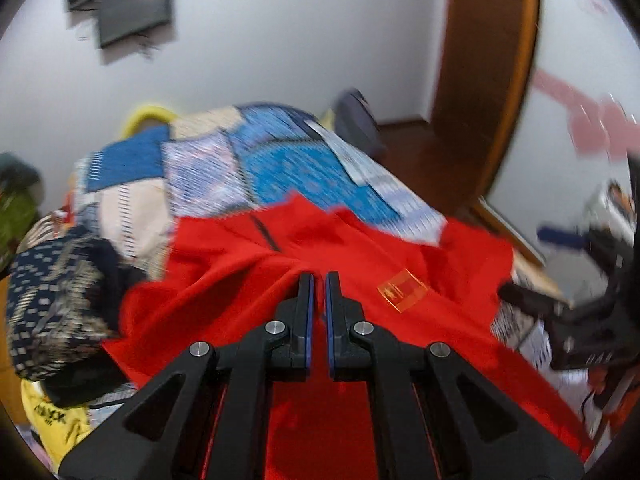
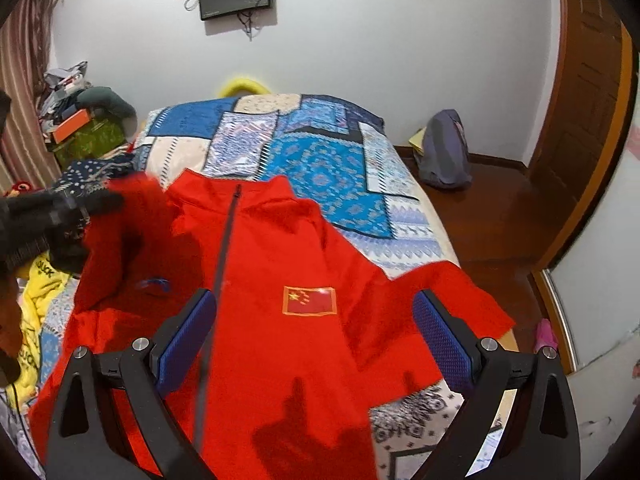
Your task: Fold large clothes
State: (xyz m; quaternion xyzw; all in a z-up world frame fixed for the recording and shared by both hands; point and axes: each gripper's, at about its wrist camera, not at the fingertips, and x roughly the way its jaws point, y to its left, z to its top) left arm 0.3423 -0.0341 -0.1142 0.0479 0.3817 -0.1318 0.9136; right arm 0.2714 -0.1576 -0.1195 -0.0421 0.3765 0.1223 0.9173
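Observation:
A large red zip-up jacket (image 2: 280, 248) lies front up across the near end of the bed, with a dark zipper (image 2: 224, 248) and a flag patch (image 2: 309, 300) on its chest. My left gripper (image 1: 319, 276) is shut on a bunched fold of the red jacket (image 1: 224, 300). In the right wrist view the left gripper (image 2: 96, 204) holds the jacket's left side lifted and folded inward. My right gripper (image 2: 314, 300) hovers over the chest, jaws wide open, with nothing between its pads.
The patchwork blue bedcover (image 2: 320, 152) lies beyond the jacket. A dark patterned garment (image 1: 52, 292) and a yellow one (image 2: 32, 308) are piled at the bed's left. A grey bag (image 2: 444, 152) sits on the wooden floor, and a brown door (image 2: 588, 100) stands at the right.

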